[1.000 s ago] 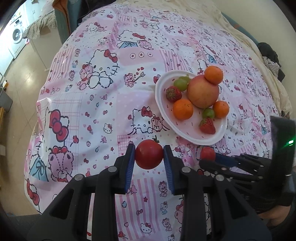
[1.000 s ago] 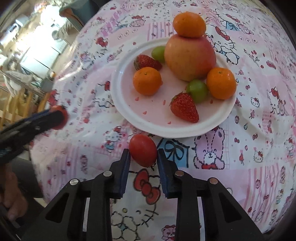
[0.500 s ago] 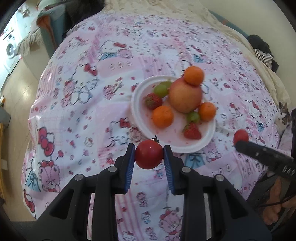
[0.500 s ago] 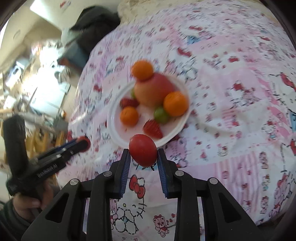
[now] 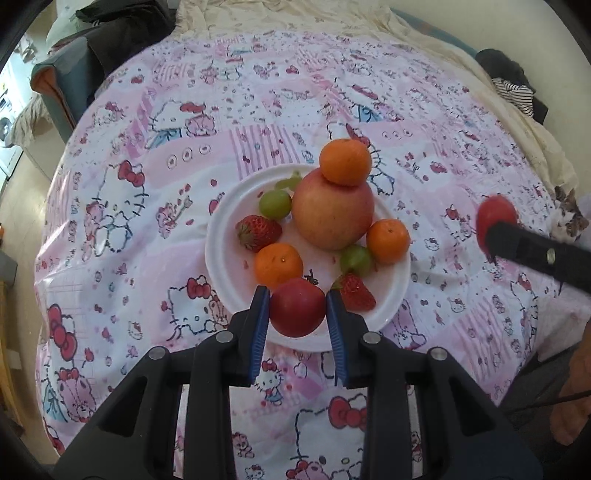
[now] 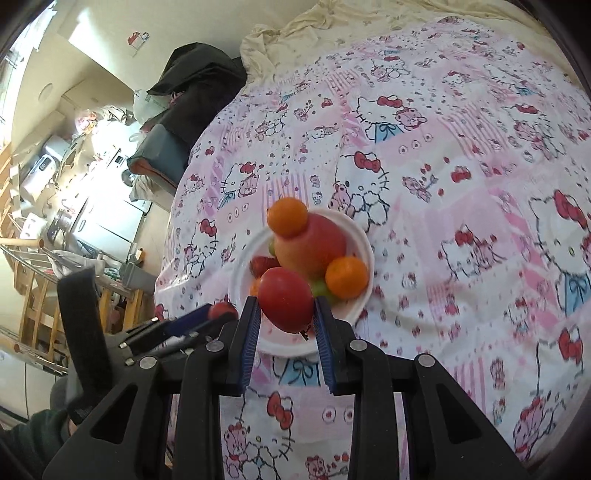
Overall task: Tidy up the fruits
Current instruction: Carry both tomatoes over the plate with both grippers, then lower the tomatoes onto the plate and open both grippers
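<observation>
A white plate [image 5: 221, 266] sits on the Hello Kitty cloth and holds an apple [image 5: 332, 214] with an orange [image 5: 344, 161] on top, two more oranges, two strawberries and green grapes. My left gripper [image 5: 297, 314] is shut on a red tomato [image 5: 297, 312], held above the plate's near rim. My right gripper [image 6: 286, 319] is shut on another red tomato [image 6: 286, 299], raised high over the plate [image 6: 364, 243]. Each gripper shows in the other's view: the right one [image 5: 496, 225] at the right, the left one [image 6: 221, 312] at the lower left.
The pink patterned cloth [image 5: 147, 166] covers a bed that drops off at the left. Dark clothes [image 5: 122, 33] lie at the far left corner, a striped garment [image 5: 513, 88] at the far right. Kitchen furniture [image 6: 74, 192] stands beyond the bed.
Both grippers have risen with their tomatoes. The left gripper has moved right, over the plate's near rim. The right gripper has pulled back and up, so the plate looks smaller.
</observation>
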